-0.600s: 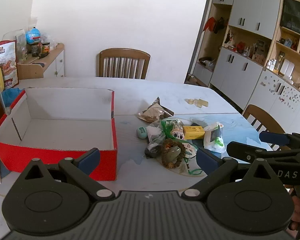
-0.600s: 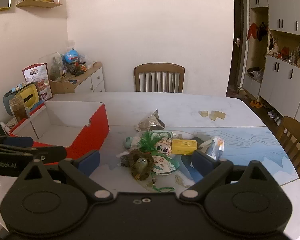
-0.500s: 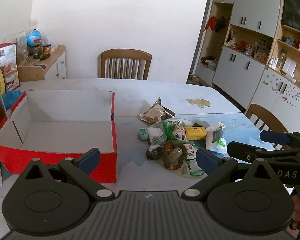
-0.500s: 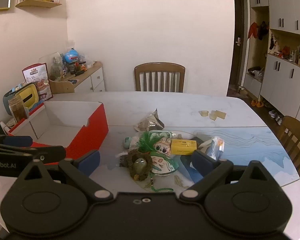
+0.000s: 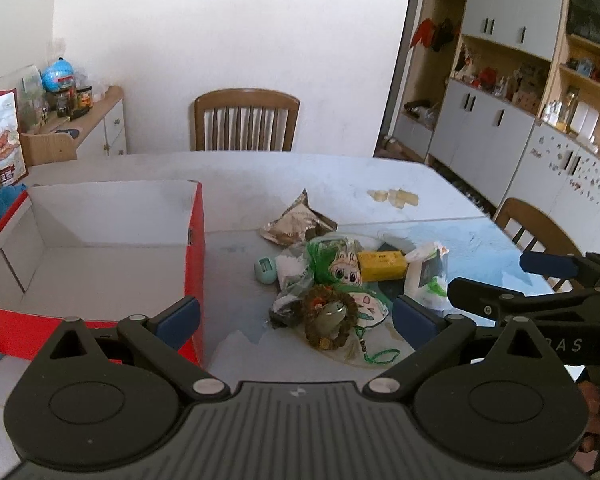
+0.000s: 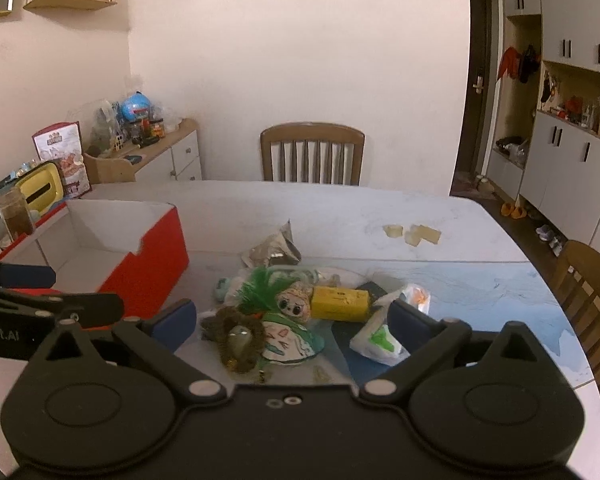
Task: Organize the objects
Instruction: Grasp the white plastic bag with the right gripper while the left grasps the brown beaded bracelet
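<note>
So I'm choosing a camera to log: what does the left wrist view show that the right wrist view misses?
Left wrist only: the right tool at its right edge, open. Right wrist only: the wall shelf, a brown jar, and the left tool, open. Both: the red box, yellow box, beaded bracelet, and far chair.

Each fisheye camera sat on its own gripper, looked forward and slightly down along the fingers, and stood close above the near edge of the pale counter (image 5: 340,176). Both views shared the open red cardboard box with white inside (image 5: 196,240) (image 6: 156,256), the heap of small toys and wrappers (image 5: 340,280) (image 6: 300,304), and the brown wooden slatted chair (image 5: 246,120) (image 6: 312,152) at the far side.
</note>
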The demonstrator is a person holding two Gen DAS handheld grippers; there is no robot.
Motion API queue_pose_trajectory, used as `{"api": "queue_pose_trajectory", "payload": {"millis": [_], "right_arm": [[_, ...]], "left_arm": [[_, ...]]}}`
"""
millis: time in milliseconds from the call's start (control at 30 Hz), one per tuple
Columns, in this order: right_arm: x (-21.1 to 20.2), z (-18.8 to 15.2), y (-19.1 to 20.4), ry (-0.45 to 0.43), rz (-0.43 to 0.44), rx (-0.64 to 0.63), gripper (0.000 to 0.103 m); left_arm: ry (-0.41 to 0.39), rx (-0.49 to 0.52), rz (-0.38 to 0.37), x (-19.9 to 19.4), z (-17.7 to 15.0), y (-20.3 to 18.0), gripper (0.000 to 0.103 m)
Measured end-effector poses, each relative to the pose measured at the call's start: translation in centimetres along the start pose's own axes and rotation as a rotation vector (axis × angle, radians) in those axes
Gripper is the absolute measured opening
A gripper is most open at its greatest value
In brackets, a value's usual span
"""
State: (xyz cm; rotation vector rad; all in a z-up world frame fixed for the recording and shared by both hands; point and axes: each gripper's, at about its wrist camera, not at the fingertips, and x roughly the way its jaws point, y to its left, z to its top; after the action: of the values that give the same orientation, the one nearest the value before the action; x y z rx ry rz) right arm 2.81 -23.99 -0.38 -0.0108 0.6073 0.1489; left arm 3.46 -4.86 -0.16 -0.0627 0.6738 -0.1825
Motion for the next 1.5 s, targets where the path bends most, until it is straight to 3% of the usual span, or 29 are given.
{"api": "queue_pose_trajectory", "payload": {"millis": [300,433,767,1233,1433,1500], "right_arm": [[2.2,0.0,-3.4,0.051,0.030,0.012,0.100],[3.3,0.1,-5.2,0.061,0.010,0.016,0.098],[7.1,0.3,-9.1,0.102,-0.051,0.058,0.089],[11.2,0.2,-11.1,0.184,-0.032,0.068,0.078],[12.1,0.1,-11.3,0.205,-0.014,0.059,0.077],[12.3,0.1,-11.4,0.210,-0.010,0.057,0.076]], "left_arm": [[0.059,0.011,0.034,3.3,0.2,-1.8,0.103],[0.081,0.004,0.075,5.1,0.3,-2.1,0.103],[0.108,0.030,0.070,9.1,-0.1,-3.7,0.103],[0.197,-0.103,0.047,13.6,-0.9,-2.6,0.102],[0.237,-0.083,0.025,14.5,-1.7,-3.0,0.097],[0.253,-0.051,0.021,14.8,-2.2,-3.2,0.087]]}}
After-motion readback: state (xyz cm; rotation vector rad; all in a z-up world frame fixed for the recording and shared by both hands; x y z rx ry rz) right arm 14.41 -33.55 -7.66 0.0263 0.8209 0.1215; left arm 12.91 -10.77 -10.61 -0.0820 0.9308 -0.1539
